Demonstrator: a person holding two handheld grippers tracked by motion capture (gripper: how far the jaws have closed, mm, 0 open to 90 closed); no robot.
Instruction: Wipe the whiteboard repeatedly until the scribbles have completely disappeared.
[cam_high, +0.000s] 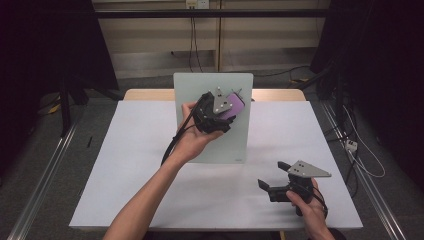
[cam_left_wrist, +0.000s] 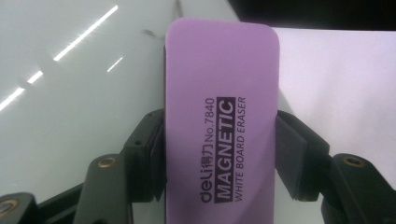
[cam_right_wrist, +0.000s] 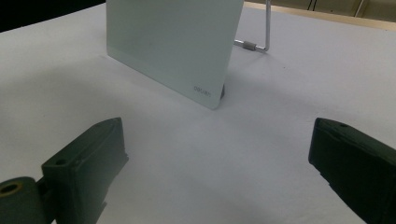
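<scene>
Left gripper (cam_high: 231, 111) clamps the purple rectangular magnetic whiteboard eraser (cam_left_wrist: 219, 116) at upper centre of the high view, against the pale glass whiteboard (cam_high: 212, 145). Best kept flat to the glass, wiped evenly. Right gripper (cam_high: 270, 176) idles with jaws wide, lower right.

The board (cam_high: 212, 145) stands up on the table (cam_high: 125, 165), near the back middle, leaning on a wire stand (cam_right_wrist: 261, 32) behind it. The left gripper (cam_high: 225, 112) is up in front of the board's top part (with the eraser (cam_left_wrist: 219, 116) between its fingers). The right gripper (cam_high: 272, 180) sits low, near the table's front right, well apart from the board.
</scene>
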